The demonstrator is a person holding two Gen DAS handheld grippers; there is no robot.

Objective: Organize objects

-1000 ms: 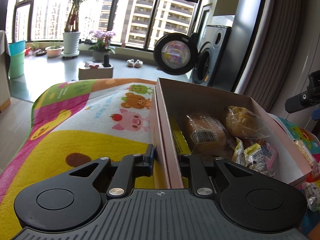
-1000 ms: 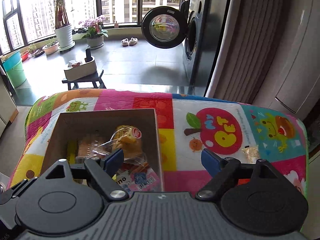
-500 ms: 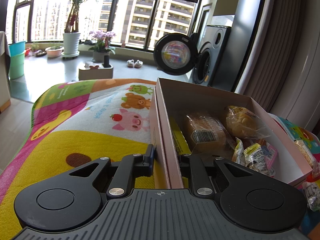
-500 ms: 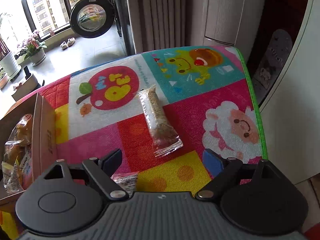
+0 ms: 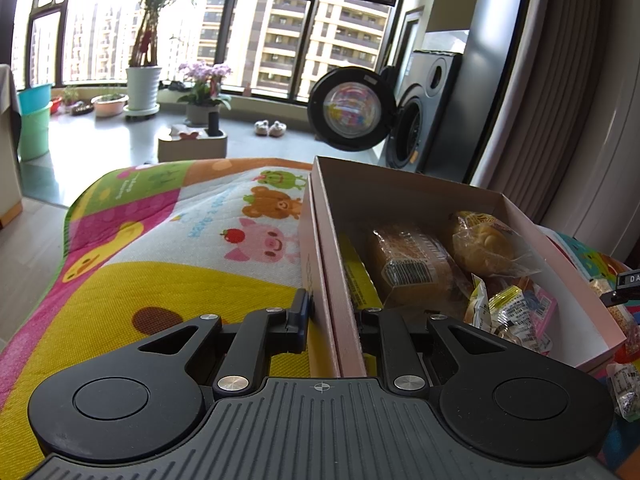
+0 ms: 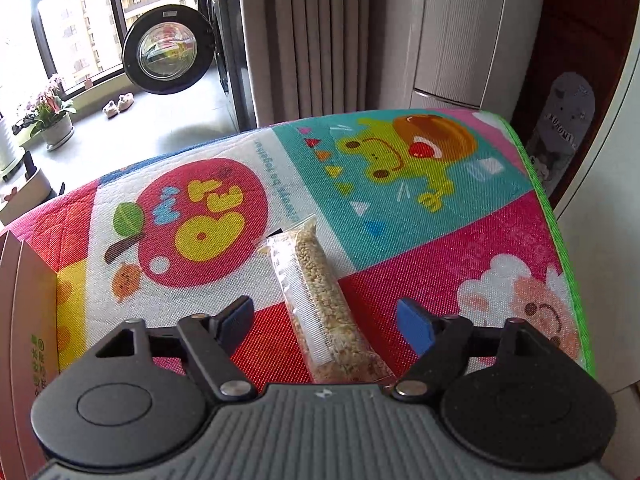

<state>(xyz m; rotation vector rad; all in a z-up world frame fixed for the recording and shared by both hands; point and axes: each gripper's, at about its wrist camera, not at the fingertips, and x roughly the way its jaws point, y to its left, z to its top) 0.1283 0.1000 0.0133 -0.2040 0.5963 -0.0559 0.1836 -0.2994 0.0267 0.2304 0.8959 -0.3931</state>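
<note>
Steadying the open pink cardboard box (image 5: 340, 280), left gripper (image 5: 332, 312) fingers clamped on its wall. Right gripper (image 6: 324, 320) fingers wide apart, straddling the clear-wrapped grain bar (image 6: 320, 300) on the colourful cartoon mat (image 6: 440, 248). Next, probably: lower, close, carry to box.

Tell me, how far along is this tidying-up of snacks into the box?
Well underway, it seems. Done: several wrapped snacks, such as a packaged bread, already lie in the pink box. In hand: the left gripper clamps the box's near wall, and the open right gripper straddles a clear-wrapped grain bar on the play mat, not yet gripped. Left: that bar, plus loose packets beside the box.
</note>
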